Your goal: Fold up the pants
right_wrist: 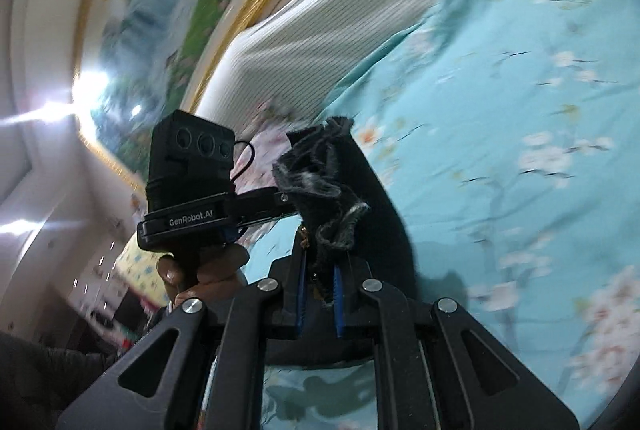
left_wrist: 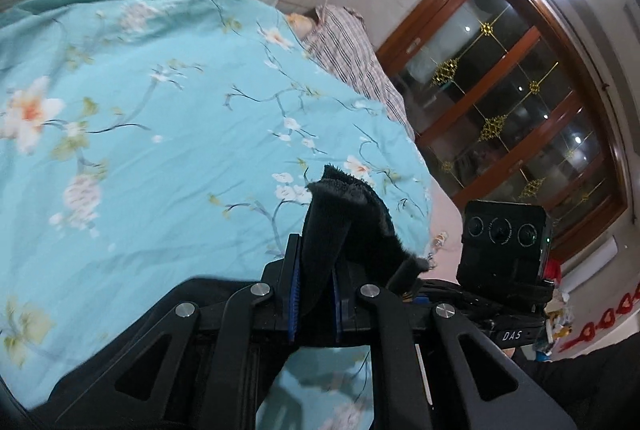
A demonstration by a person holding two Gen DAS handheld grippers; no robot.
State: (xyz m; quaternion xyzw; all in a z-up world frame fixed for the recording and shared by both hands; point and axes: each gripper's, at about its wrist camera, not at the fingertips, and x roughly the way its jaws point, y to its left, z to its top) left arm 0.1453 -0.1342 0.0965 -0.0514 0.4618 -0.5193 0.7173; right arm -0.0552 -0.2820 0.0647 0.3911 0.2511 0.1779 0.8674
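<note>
Hand-held gripper on the left (left_wrist: 314, 294) is pinching the black pants (left_wrist: 344, 222) tight, and the right hand-held gripper (right_wrist: 320, 302) is pinching the pants too. The pants are hanging up in the air over the bed (left_wrist: 160, 130). They are looking soft, fuzzy and floppy, so holding thick bunched edges is probably working best.

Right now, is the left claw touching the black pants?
Touching. The left wrist view shows the left claw clamped on the black pants, cloth pinched between its blue pads.

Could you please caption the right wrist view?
Right gripper clamps black pants above a floral turquoise bedspread.
</note>
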